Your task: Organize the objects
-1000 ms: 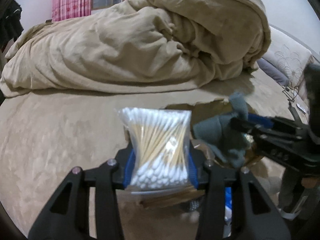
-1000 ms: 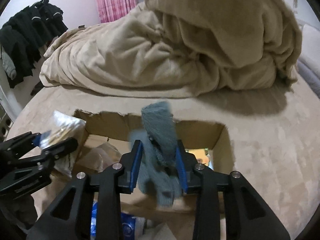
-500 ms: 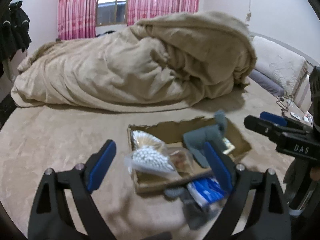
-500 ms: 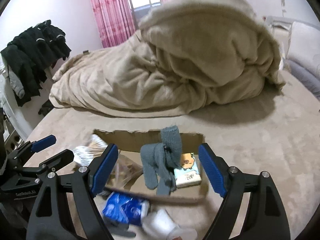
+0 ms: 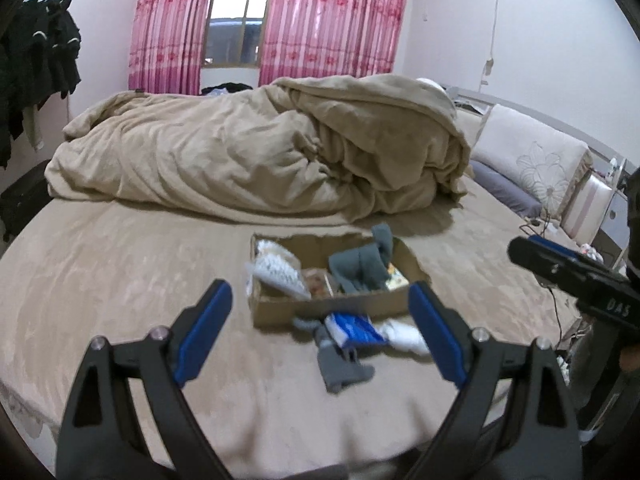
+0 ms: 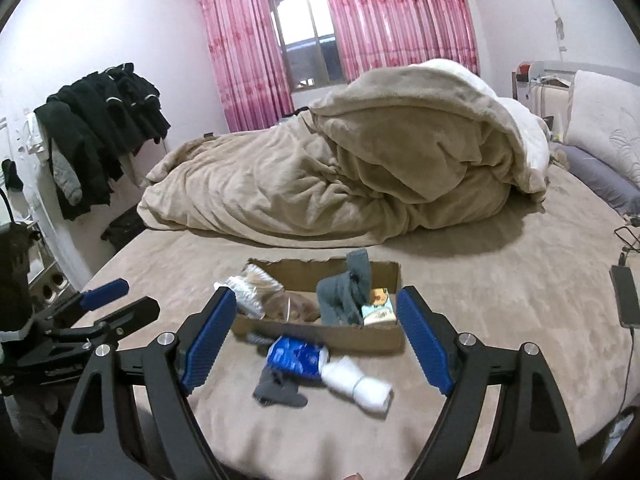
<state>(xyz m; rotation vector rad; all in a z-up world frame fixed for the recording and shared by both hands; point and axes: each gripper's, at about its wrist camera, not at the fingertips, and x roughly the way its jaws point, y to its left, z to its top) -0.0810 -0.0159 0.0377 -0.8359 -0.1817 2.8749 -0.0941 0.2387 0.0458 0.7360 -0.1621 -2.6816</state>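
A shallow cardboard box (image 6: 320,330) is sitting on the bed (image 6: 500,300), near its front edge. Inside it, a bag of cotton swabs (image 6: 252,286) is leaning in the left end, a grey sock (image 6: 346,296) is standing bunched up toward the right, and a small printed packet (image 6: 378,307) is lying at the right end, touching the sock. A crumpled clear bag with something brown in it (image 6: 292,307) is lying between the swabs and the sock.

Just in front of the box, on the bed, a blue and white packet (image 6: 296,356) is lying beside a rolled white sock (image 6: 360,388), with a dark grey sock (image 6: 278,390) nearer still and to the left.

The left tongs (image 5: 320,322) are hanging wide open above the bed with nothing between their blue pads. The right tongs (image 6: 314,332) are likewise spread wide and carrying nothing.

Farther back, a heaped tan duvet (image 6: 340,184) is covering much of the bed. Pink curtains (image 6: 372,16) are framing a window on the far wall, dark clothes (image 6: 100,128) are hanging at the left, and a phone on a cable (image 6: 626,296) is lying at the right.
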